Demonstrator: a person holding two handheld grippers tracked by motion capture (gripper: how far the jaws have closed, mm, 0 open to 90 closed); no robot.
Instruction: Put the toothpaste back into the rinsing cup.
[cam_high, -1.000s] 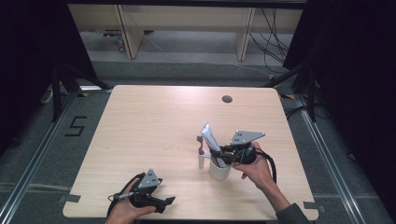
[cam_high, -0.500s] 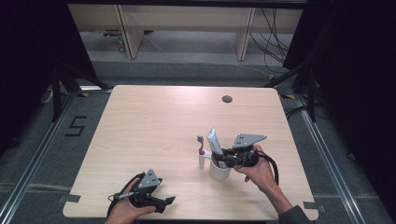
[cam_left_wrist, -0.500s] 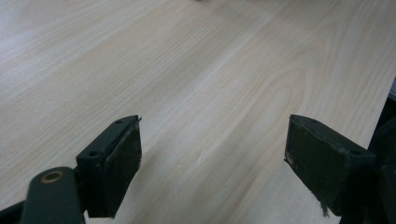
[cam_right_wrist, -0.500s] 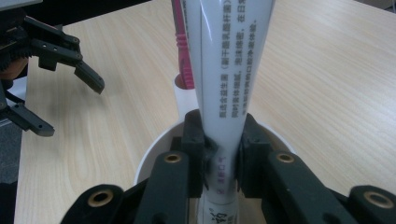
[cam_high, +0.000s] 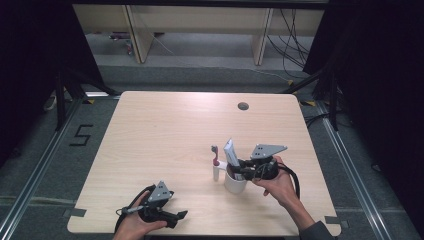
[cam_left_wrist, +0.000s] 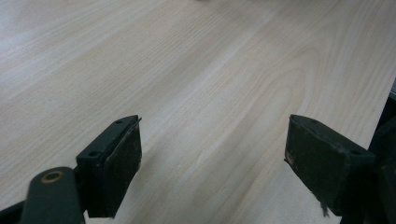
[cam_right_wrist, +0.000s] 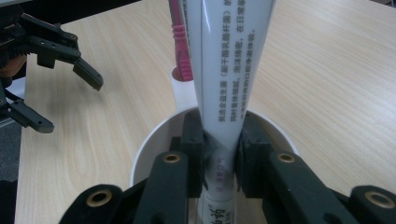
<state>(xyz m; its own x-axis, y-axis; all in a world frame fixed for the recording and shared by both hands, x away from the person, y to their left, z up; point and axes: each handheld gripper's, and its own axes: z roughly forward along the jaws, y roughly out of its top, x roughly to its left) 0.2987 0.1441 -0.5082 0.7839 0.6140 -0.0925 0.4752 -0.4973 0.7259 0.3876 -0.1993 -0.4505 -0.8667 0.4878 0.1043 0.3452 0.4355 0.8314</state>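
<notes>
You have brought the toothpaste tube lower into the white cup than it was a second ago: in the earlier high views it stood higher and leaned further over the rim, and now it stands nearly upright with its lower end inside the cup. Your right gripper has followed it down, so its jaws sit within the cup's rim, closed narrowly on the tube's lower part, just above the cap end.

That suggests the placing step is almost finished; what remains, as far as I can judge, is to let the tube's bottom settle and then release it. Whether it already touches the cup's floor is hidden by the jaws.

Just beside the cup, on its far-left side in the high view, the toothbrush with a pink neck stands upright in a small white holder; it has not shifted. Keep clear of it when you pull back.

Your left gripper rests near the front edge of the wooden table, well apart from the cup, unchanged, its jaws spread wide over bare wood and holding nothing.
</notes>
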